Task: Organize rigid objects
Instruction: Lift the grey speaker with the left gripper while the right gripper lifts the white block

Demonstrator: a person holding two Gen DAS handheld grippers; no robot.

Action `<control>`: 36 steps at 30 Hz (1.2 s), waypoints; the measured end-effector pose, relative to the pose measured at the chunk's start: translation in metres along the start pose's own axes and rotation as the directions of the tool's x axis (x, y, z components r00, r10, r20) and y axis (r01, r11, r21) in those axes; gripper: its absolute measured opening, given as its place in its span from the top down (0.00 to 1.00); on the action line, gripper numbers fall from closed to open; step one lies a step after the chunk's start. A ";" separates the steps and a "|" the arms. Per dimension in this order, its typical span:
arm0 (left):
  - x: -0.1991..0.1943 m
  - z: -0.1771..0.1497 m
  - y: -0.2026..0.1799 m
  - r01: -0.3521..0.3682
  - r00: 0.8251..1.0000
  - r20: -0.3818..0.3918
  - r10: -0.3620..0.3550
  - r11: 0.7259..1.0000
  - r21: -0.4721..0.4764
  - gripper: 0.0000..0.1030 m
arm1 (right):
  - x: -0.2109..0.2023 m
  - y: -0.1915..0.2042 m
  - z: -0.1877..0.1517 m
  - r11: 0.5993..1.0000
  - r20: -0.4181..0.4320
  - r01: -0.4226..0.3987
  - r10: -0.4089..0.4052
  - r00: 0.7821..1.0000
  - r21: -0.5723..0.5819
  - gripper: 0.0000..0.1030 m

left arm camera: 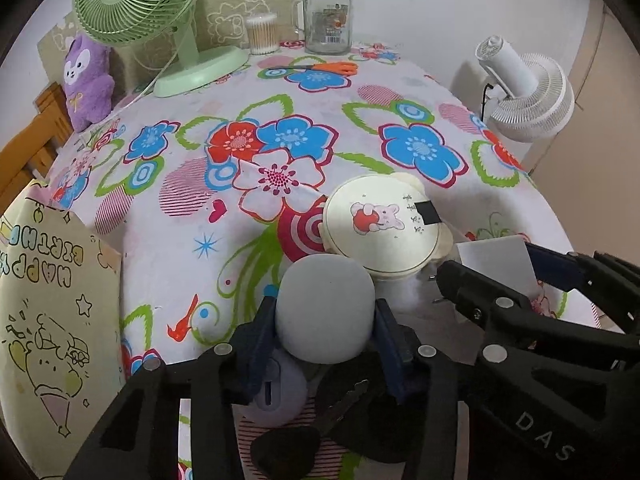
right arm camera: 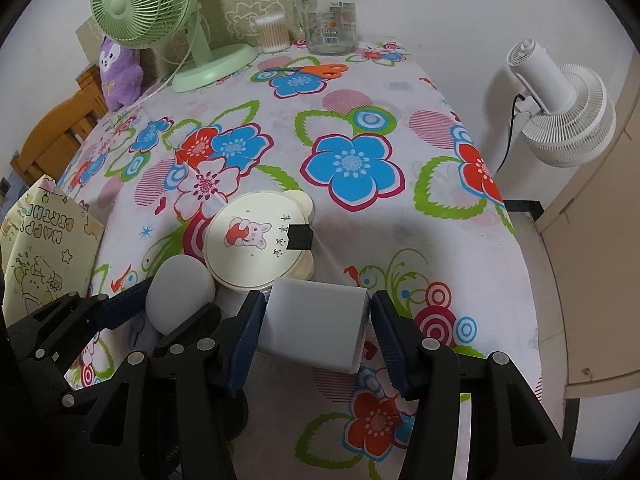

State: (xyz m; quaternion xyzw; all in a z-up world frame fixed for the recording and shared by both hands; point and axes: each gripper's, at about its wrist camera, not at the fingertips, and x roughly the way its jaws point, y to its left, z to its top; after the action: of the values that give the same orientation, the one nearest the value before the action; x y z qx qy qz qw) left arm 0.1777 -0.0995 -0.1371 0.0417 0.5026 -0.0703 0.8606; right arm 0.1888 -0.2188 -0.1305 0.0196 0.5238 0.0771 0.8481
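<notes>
My left gripper [left arm camera: 325,312] is shut on a rounded grey-white object [left arm camera: 325,306], held just above the flowered tablecloth; it also shows in the right wrist view [right arm camera: 180,300]. My right gripper [right arm camera: 318,320] is shut on a white box-shaped object [right arm camera: 316,326], which shows in the left wrist view [left arm camera: 496,264]. A round cream lid with a bear print [left arm camera: 380,224] lies on the table just ahead of both grippers and shows in the right wrist view [right arm camera: 260,246]. Keys [left arm camera: 344,404] lie under the left gripper.
A green desk fan [left arm camera: 140,12], a cotton-swab box [left arm camera: 262,34], a glass jar [left arm camera: 327,16] and orange scissors [left arm camera: 320,67] stand at the table's far end. A purple plush [left arm camera: 86,80] sits far left. A birthday paper bag [left arm camera: 48,312] stands near left. A white fan [right arm camera: 560,108] stands beyond the right table edge.
</notes>
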 end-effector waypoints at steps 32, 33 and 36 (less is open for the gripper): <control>-0.046 -0.032 -0.014 -0.019 0.998 0.057 0.017 0.999 0.036 0.53 | -0.044 0.018 -0.031 0.999 0.044 0.029 -0.028 0.999 -0.026 0.44; -0.048 -0.034 -0.014 -0.019 0.998 0.057 0.017 0.999 0.037 0.53 | -0.045 0.019 -0.032 0.999 0.045 0.030 -0.028 0.999 -0.028 0.44; -0.052 -0.038 -0.014 -0.024 0.998 0.062 0.022 0.999 0.038 0.53 | -0.050 0.021 -0.035 0.999 0.051 0.034 -0.032 0.998 -0.036 0.44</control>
State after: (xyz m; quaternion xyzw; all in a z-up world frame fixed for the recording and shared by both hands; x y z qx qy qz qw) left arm 0.1174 -0.1042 -0.1100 0.0620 0.4738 -0.0716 0.8755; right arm 0.1333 -0.2074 -0.1000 -0.0028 0.5011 0.0724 0.8623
